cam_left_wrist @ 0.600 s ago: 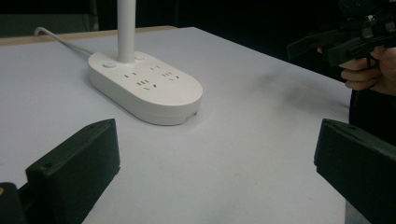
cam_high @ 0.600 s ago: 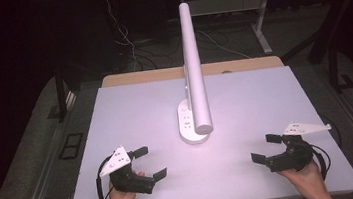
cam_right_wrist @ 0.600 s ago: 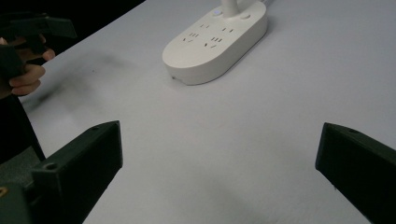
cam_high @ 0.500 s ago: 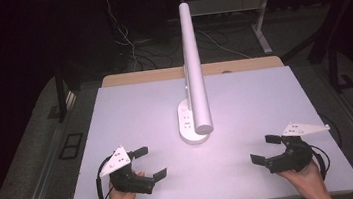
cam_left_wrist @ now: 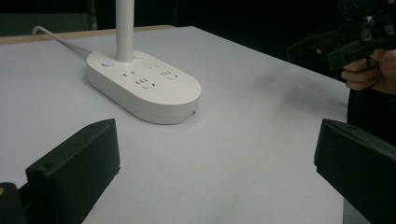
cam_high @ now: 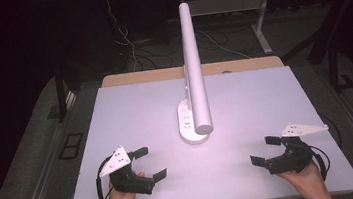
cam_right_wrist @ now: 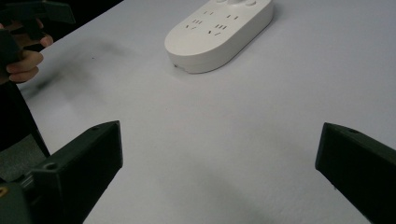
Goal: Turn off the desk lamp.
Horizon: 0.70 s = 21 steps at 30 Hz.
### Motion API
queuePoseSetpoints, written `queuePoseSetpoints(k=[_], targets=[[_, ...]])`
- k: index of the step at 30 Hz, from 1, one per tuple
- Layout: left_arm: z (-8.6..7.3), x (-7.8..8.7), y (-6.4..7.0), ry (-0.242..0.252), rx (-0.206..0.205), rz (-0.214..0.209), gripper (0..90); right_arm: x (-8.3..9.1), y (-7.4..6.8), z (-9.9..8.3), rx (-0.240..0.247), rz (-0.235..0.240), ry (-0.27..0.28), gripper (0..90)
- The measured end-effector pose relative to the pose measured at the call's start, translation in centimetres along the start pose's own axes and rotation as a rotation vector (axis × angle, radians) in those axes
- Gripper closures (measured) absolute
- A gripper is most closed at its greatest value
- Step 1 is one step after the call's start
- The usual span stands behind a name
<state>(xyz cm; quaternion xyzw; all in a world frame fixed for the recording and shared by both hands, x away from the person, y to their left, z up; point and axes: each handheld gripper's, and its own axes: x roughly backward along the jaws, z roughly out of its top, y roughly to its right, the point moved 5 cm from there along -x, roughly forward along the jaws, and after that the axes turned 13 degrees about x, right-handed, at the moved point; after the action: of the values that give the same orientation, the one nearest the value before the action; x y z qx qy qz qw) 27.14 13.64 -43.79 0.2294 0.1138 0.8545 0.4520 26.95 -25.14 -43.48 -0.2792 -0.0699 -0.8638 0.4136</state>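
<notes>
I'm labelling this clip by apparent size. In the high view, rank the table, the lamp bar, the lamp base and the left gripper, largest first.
1. Table.
2. Lamp bar; it sits nearer the camera, so it looks bigger than it is.
3. Left gripper and lamp base: too alike to rank.

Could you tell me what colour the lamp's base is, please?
White; the lamp base shows best in the left gripper view.
</notes>
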Motion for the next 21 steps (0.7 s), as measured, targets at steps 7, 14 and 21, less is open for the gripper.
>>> queuePoseSetpoints(k=[7, 14, 21], targets=[[-0.06, 0.09, 0.07, -0.003, -0.005, 0.002, 0.0, 0.17, 0.10, -0.13, -0.011, -0.002, 0.001, 0.7], [-0.07, 0.11, 0.13, -0.003, -0.006, 0.000, 0.0, 0.19, 0.25, -0.17, -0.023, 0.005, -0.010, 0.7], [-0.13, 0.12, 0.27, 0.000, -0.003, -0.001, 0.0, 0.24, 0.24, 0.01, -0.027, 0.012, -0.028, 0.7]])
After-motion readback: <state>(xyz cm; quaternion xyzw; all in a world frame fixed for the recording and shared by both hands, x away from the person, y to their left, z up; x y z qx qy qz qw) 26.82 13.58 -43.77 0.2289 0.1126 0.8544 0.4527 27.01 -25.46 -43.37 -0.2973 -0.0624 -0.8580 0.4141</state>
